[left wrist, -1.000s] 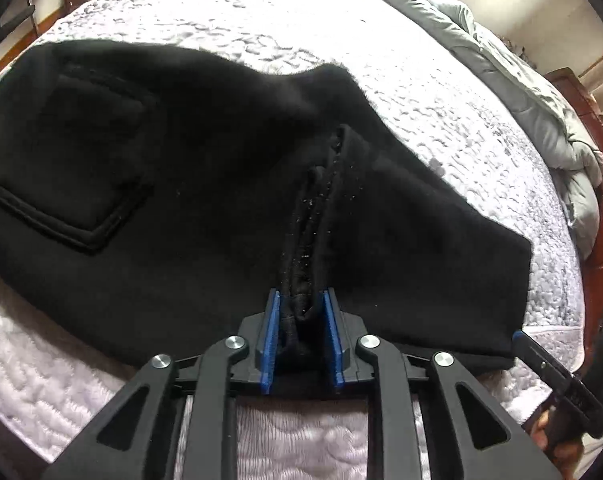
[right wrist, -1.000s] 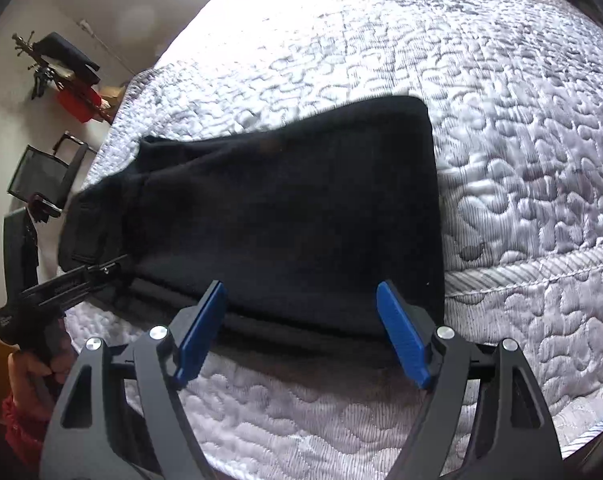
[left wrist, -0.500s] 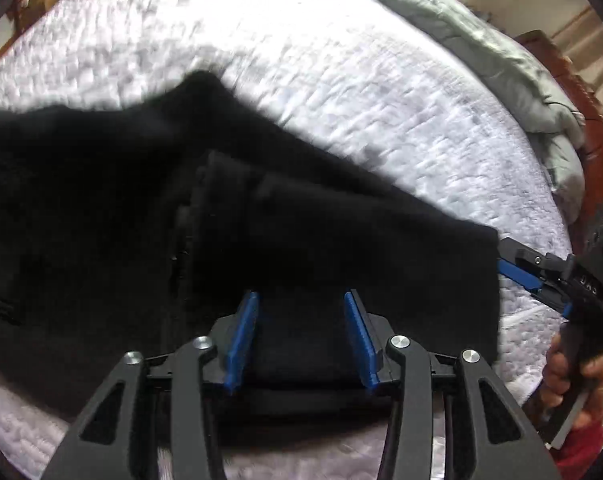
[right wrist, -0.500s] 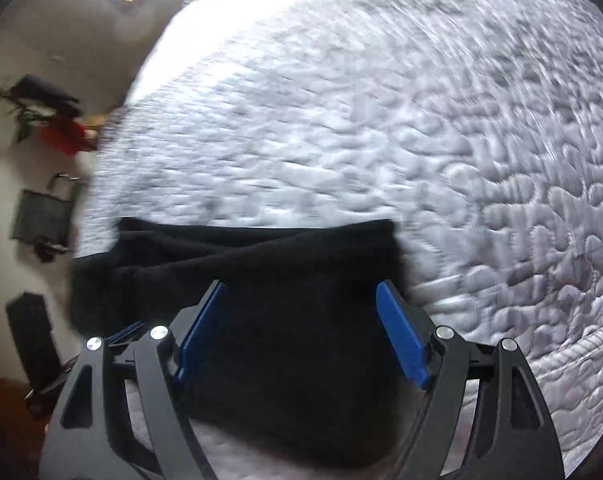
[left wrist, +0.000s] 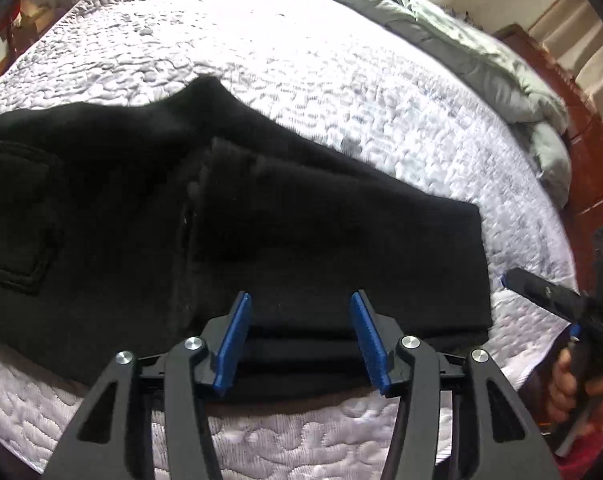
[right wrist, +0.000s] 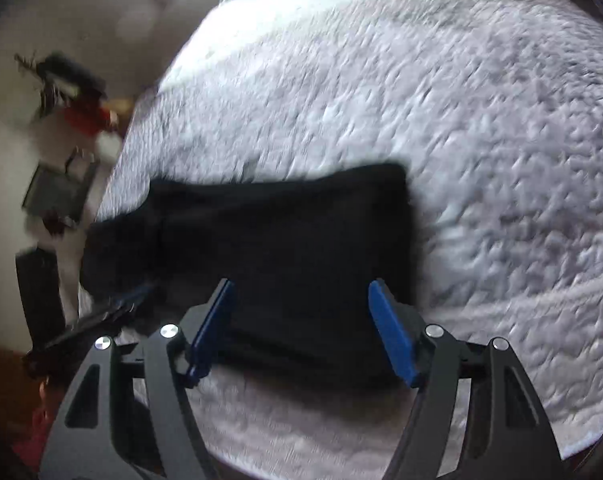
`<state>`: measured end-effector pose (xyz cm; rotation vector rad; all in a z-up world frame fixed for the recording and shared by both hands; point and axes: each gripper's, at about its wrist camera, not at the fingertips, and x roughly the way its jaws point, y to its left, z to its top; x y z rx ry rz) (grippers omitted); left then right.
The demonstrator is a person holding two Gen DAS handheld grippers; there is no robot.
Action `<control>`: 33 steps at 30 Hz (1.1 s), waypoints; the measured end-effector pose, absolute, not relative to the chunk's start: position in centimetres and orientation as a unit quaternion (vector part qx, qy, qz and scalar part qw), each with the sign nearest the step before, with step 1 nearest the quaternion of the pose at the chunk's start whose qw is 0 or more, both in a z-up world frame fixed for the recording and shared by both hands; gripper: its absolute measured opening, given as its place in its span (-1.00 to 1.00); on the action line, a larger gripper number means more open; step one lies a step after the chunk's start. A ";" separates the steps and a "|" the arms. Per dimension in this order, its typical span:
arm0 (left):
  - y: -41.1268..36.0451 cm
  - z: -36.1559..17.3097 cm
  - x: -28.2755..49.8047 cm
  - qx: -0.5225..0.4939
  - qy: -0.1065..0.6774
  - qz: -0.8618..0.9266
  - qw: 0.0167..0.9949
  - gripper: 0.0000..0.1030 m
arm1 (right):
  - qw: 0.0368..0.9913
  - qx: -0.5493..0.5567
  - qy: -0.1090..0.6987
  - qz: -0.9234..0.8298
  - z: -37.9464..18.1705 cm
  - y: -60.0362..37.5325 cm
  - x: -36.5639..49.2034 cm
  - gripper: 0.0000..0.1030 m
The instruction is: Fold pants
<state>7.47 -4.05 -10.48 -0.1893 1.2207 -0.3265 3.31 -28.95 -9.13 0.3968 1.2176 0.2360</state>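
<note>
**Between open jaws, folded black pants on the quilt**

Ahead of the left gripper (left wrist: 301,340), jaws spread and holding nothing, the pants (left wrist: 261,220) lie folded on the white quilt (left wrist: 341,80). Rightward, the right gripper (right wrist: 301,328) gapes wide over the pants' near edge, gripping nothing.

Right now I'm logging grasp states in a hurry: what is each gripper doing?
Left gripper: open, holding nothing, over the black pants.
Right gripper: open, holding nothing, over the same pants.
</note>
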 end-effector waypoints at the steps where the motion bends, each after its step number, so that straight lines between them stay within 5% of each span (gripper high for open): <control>1: -4.1 -11.1 7.4 -0.082 0.576 -0.146 0.800 0.02 | 0.791 0.173 0.578 0.103 -9.5 -28.5 3.3 0.34; 6: -4.2 -12.0 7.4 -0.067 0.568 -0.151 0.806 0.02 | 0.773 0.157 0.610 0.071 -13.8 -28.0 3.8 0.43; 12: -1.8 -9.8 6.6 -0.115 0.565 -0.146 0.804 0.04 | 0.790 0.137 0.594 0.066 -11.7 -26.6 3.4 0.49; 16: 3.6 -7.4 4.7 -0.132 0.536 -0.110 0.826 0.25 | 0.805 0.142 0.568 0.097 -9.2 -25.4 2.2 0.50; 24: 19.4 -9.4 2.5 -0.245 0.541 0.029 0.804 0.25 | 0.795 0.095 0.587 0.120 -10.5 -20.8 3.0 0.53; 33: 26.5 -12.7 4.7 -0.370 0.517 0.023 0.772 0.25 | 0.786 0.083 0.604 0.105 -12.2 -20.1 2.9 0.54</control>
